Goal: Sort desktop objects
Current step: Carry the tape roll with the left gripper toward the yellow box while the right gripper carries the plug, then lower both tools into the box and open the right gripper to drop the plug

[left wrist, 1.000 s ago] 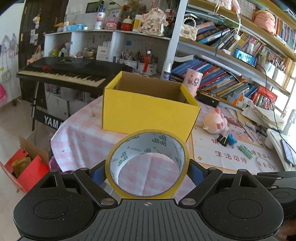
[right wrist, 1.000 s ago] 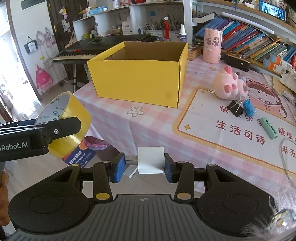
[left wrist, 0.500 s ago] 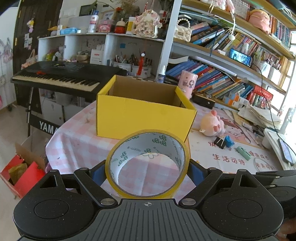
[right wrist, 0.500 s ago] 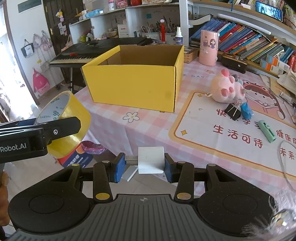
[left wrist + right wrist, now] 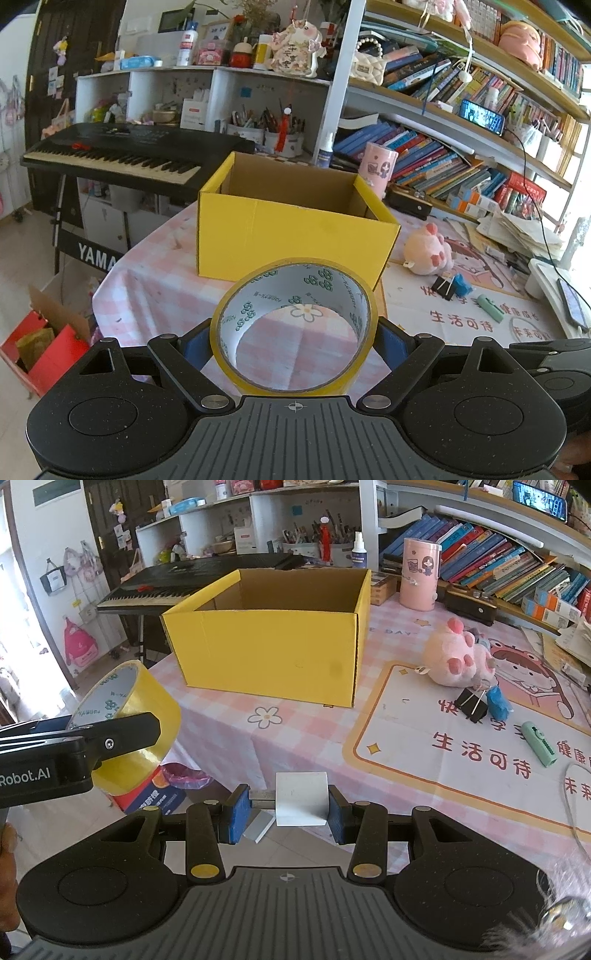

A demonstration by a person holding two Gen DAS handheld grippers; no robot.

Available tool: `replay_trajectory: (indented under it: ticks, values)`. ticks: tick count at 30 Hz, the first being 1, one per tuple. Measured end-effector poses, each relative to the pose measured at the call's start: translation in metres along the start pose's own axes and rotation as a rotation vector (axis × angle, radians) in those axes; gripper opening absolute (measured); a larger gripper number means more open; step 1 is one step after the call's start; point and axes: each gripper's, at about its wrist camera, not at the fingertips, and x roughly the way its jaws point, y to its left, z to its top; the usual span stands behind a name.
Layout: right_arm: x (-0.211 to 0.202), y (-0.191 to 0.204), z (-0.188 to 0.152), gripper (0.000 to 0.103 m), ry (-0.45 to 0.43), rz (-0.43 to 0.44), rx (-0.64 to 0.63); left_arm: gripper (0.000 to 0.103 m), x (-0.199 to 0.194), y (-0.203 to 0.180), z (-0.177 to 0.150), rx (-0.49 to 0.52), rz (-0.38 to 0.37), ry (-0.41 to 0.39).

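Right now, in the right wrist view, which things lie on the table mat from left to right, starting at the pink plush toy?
Pink plush toy → black binder clip → blue clip → green correction tape.

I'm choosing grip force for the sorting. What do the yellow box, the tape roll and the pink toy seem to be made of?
Yellow box: likely corrugated cardboard, matte yellow outside, brown inside.
Tape roll: glossy translucent yellow plastic film on a printed, probably paper core.
Pink toy: fuzzy plush fabric, seemingly soft.
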Motion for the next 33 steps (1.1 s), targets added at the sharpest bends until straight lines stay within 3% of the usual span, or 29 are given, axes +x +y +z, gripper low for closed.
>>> replay_trajectory:
  ticks: [16, 33]
  values:
    - [0.006, 0.006, 0.019, 0.040, -0.041, 0.000, -0.007, 0.090, -0.004, 0.008, 0.022, 0.019, 0.020, -0.066]
    - [0.022, -0.017, 0.088, 0.040, -0.156, 0.030, -0.049, 0.090, 0.033, -0.002, 0.075, -0.006, 0.055, -0.178]
